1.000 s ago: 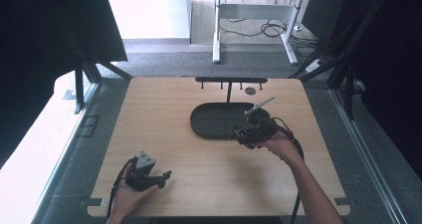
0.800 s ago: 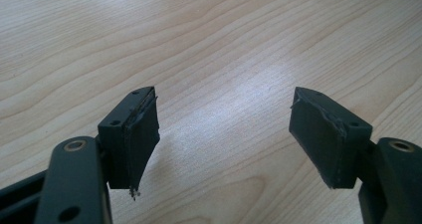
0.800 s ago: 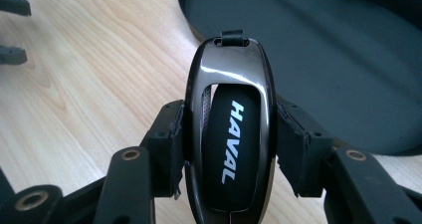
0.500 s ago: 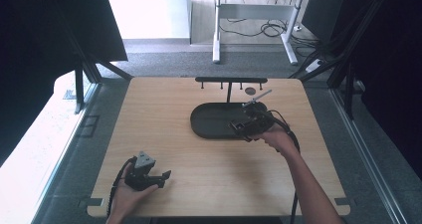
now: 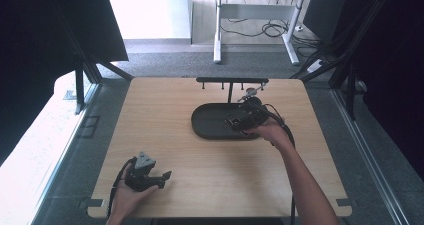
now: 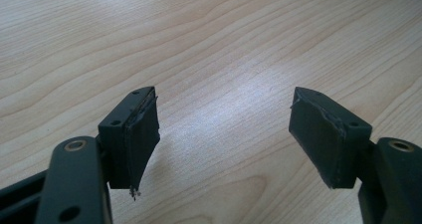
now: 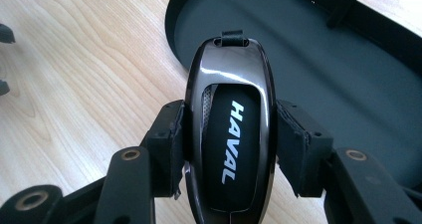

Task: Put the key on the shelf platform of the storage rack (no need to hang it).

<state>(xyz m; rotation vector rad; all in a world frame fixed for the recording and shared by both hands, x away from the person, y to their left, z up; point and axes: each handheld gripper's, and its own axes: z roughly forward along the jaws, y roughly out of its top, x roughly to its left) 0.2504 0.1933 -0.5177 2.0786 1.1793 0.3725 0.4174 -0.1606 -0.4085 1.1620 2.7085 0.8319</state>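
The right gripper (image 7: pixel 229 144) is pinching a glossy black key fob (image 7: pixel 230 129) by its sides — both pads are pressing on it, and the white word HAVAL is running along its face. In the right gripper view the fob is hanging over the near rim of the dark oval tray (image 7: pixel 308 59), its looped end pointing into the tray, with the wood showing to its left. In the high view the right gripper (image 5: pixel 235 122) is sitting over the right half of the tray (image 5: pixel 207 127), the person's arm reaching in from the lower right. Behind the tray a thin black rack (image 5: pixel 231 80) with small hooks is standing, its post rising from the tray's far edge.

The left gripper (image 6: pixel 224 129) is resting low over bare table (image 6: pixel 209 45) — its jaws are standing apart with nothing between them. In the high view it (image 5: pixel 162 177) is lying near the table's front left corner, well apart from the tray.
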